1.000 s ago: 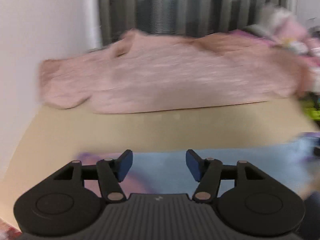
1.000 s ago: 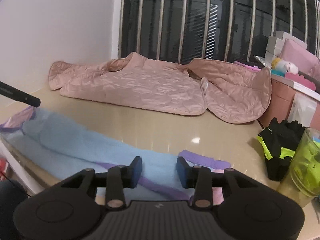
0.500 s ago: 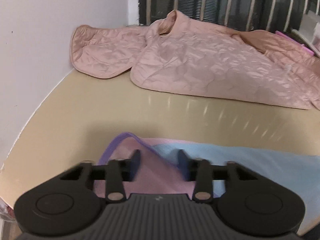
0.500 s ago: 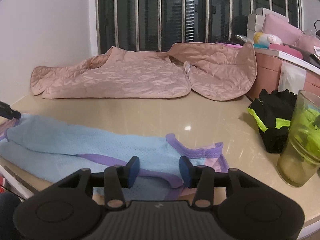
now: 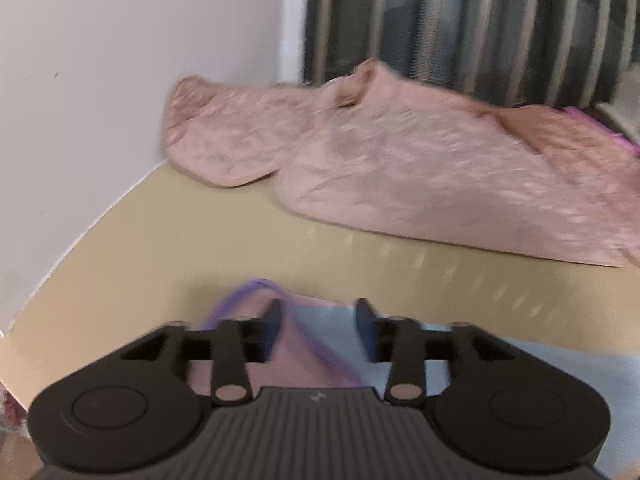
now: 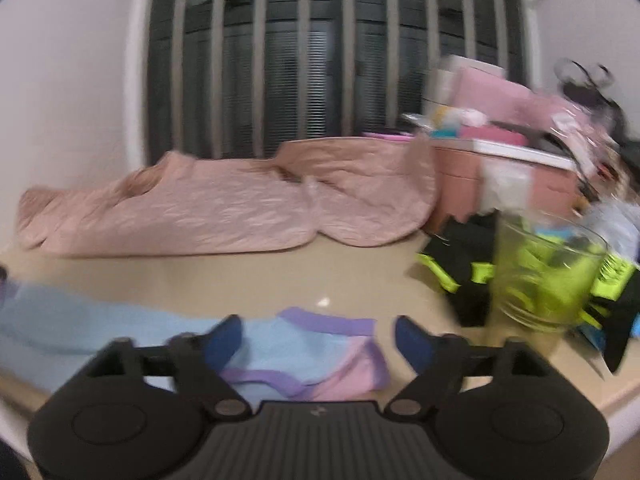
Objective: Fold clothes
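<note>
A light blue garment with purple trim and pink panels (image 6: 304, 348) lies flat along the near edge of the beige table (image 6: 352, 272). My right gripper (image 6: 318, 338) is open wide above the garment's right end, holding nothing. In the left wrist view the garment's left corner (image 5: 320, 340) lies between and under my left gripper's fingers. The left gripper (image 5: 318, 318) is open, with a purple-trimmed edge running between its fingers. A pink quilted jacket (image 6: 224, 208) lies spread at the back of the table, also in the left wrist view (image 5: 420, 168).
A white wall (image 5: 100, 80) bounds the table on the left. A barred window (image 6: 320, 60) is behind. At the right stand a green glass cup (image 6: 544, 272), black and yellow gloves (image 6: 460, 272) and pink boxes (image 6: 500, 168).
My right gripper has opened wider and the view has swung right. My left gripper has moved over the garment's left corner and its fingers have spread a little.
</note>
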`<action>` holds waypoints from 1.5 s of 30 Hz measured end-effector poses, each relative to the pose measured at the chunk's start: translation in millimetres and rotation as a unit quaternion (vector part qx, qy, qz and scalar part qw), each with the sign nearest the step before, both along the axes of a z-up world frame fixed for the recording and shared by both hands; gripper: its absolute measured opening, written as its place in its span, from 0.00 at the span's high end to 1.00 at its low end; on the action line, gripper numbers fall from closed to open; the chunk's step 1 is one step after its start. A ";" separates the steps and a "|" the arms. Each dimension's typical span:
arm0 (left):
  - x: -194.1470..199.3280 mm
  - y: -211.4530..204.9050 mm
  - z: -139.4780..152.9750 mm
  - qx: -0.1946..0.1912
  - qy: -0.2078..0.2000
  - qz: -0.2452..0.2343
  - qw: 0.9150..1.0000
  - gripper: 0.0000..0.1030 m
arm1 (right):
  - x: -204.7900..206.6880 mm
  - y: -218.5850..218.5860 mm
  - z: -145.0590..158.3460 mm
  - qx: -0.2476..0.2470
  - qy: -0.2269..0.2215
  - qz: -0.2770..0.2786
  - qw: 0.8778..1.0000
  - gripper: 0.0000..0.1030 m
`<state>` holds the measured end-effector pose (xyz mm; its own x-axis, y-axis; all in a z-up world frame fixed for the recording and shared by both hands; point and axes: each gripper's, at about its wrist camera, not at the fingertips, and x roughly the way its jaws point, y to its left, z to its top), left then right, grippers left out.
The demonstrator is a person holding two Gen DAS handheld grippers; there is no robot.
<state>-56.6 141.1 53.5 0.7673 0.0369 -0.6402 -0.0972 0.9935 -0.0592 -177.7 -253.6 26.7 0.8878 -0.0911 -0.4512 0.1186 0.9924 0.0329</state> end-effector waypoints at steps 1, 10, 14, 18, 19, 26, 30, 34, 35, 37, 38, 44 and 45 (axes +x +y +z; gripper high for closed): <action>-6.9 -11.9 2.2 0.006 -0.005 -0.021 1.000 0.53 | 4.1 -4.3 -1.8 0.012 0.011 -0.012 1.000 0.17; -35.3 -79.6 -13.7 0.027 0.013 -0.125 0.992 0.33 | 23.0 -4.3 -20.7 0.036 0.041 -0.035 0.998 0.73; -43.5 -78.6 -17.3 0.016 0.013 -0.116 0.993 0.33 | 20.4 14.3 -10.2 0.005 0.038 -0.024 0.999 0.90; -55.4 -63.6 -0.9 0.001 -0.019 -0.112 0.994 0.33 | 12.7 59.1 30.3 -0.029 -0.010 0.031 0.999 0.91; -57.1 -59.0 3.2 0.000 -0.023 -0.108 0.994 0.33 | 12.4 78.3 35.9 -0.030 -0.016 0.059 0.998 0.91; -59.6 -39.9 11.8 -0.027 -0.020 -0.085 0.996 0.29 | 10.2 169.7 30.4 -0.060 0.011 0.213 0.975 0.61; -58.8 -51.1 9.2 -0.038 -0.014 -0.105 0.994 0.27 | -9.9 160.1 33.5 -0.050 -0.014 0.212 0.976 0.45; -56.8 -67.6 6.5 -0.042 -0.010 -0.130 0.991 0.27 | -15.9 119.1 37.4 -0.006 -0.028 0.158 0.987 0.45; -55.7 -74.5 5.7 -0.038 -0.010 -0.138 0.990 0.27 | -9.0 113.4 31.9 0.001 -0.014 0.150 0.989 0.48; -54.4 -83.9 4.5 -0.014 -0.009 -0.135 0.991 0.27 | 5.3 103.3 20.5 0.013 0.016 0.135 0.991 0.55; -55.3 -80.8 4.5 -0.005 -0.012 -0.124 0.992 0.27 | 14.6 105.6 11.9 0.008 0.036 0.142 0.989 0.55; -59.6 -21.7 2.8 0.024 -0.003 0.008 1.000 0.21 | 17.5 109.7 11.2 -0.008 0.019 0.162 0.987 0.48; -60.6 -1.5 0.5 0.012 0.008 0.044 0.999 0.21 | 16.3 105.0 15.6 -0.004 0.008 0.157 0.988 0.38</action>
<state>-117.3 139.6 54.0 0.7497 0.1196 -0.6509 -0.1855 0.9821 -0.0331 -161.4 -148.6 42.3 0.8653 0.1844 -0.4661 -0.1950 0.9805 0.0259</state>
